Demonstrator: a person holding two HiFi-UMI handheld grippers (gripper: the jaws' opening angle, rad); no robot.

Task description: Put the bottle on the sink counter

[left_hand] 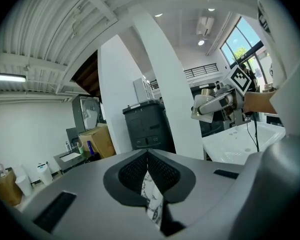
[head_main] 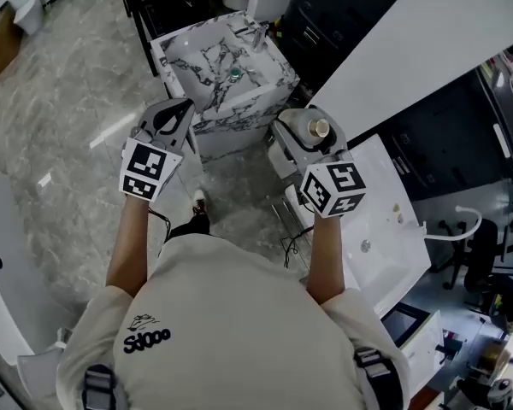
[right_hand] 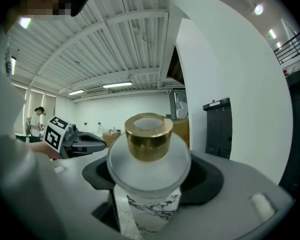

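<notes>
— Where is the bottle (right_hand: 148, 161)?
— It is clamped in the right tool (head_main: 303, 131) and held in the air, apart from the marbled sink surface (head_main: 231, 108).
— And the left tool (left_hand: 149, 176)?
— It is closed, and nothing is held in it.

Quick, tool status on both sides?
Left tool: shut, holding nothing.
Right tool: shut on the frosted bottle with the gold cap.

Frosted white bottle (right_hand: 149, 169) with a shiny gold cap (right_hand: 149, 134). White worktop (head_main: 239, 105) veined in black, marble-patterned. Grey left gripper (head_main: 178, 114) and right gripper (head_main: 312, 131), black-and-white square markers on each. Mottled grey floor (head_main: 68, 101).
</notes>
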